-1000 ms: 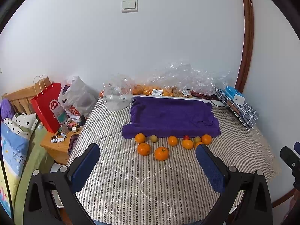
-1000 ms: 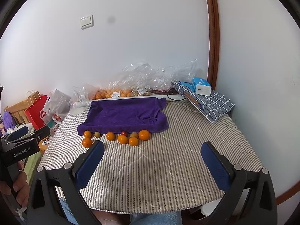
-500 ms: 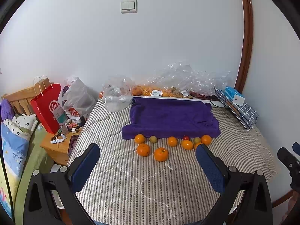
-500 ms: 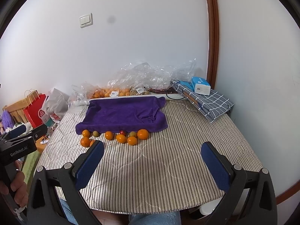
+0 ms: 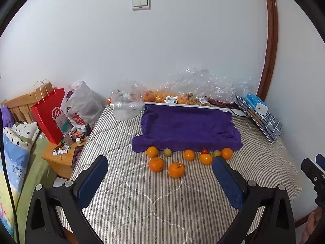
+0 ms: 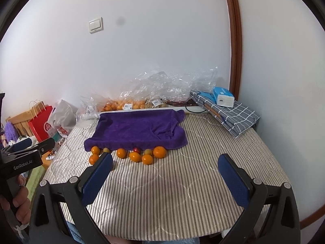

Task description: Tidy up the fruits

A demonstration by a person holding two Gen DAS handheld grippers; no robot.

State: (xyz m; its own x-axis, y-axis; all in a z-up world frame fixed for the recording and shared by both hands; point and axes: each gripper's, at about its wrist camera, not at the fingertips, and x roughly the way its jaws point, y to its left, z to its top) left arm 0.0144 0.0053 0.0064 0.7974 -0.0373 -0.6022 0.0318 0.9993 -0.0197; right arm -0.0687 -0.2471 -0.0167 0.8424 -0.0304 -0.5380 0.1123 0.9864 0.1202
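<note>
— Over the striped grey quilt (image 5: pixel 142 203), where are the tools?
— Both hang level above it. The left tool (image 5: pixel 160 180) and right tool (image 6: pixel 165 180) each have blue pads wide apart, holding nothing.
— The fruit?
— Round orange fruits (image 5: pixel 176 169) sit beside the purple towel (image 5: pixel 186 128).

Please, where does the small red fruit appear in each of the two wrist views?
Left wrist: the small red fruit lies right of centre, at the front edge of the purple towel.
Right wrist: the small red fruit lies left of centre, at that same edge.
Shared landmark: the purple towel.
</note>
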